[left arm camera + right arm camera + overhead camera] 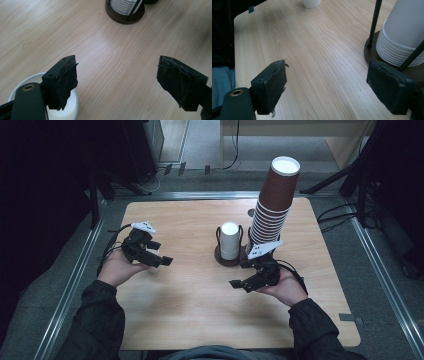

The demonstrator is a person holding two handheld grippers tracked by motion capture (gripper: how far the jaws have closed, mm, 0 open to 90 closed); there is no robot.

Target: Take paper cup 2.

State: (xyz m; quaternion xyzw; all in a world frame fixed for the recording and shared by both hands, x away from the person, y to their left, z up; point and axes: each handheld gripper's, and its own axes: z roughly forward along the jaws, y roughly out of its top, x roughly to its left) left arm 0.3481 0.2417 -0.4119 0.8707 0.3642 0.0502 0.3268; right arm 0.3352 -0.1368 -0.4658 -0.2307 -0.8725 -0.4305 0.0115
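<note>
White paper cup (pixel 63 110) stands on the light wooden table (pixel 200 310) beneath the left gripper (pixel 117 82), whose jaws gape empty; the right gripper (pixel 327 87) is likewise spread, empty.

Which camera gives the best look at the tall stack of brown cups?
The high view: the stack of brown cups stands there whole, from its base at the holder to the white top. The left gripper view catches a dark bit at the top edge, too little to identify; the right gripper view misses it.
</note>
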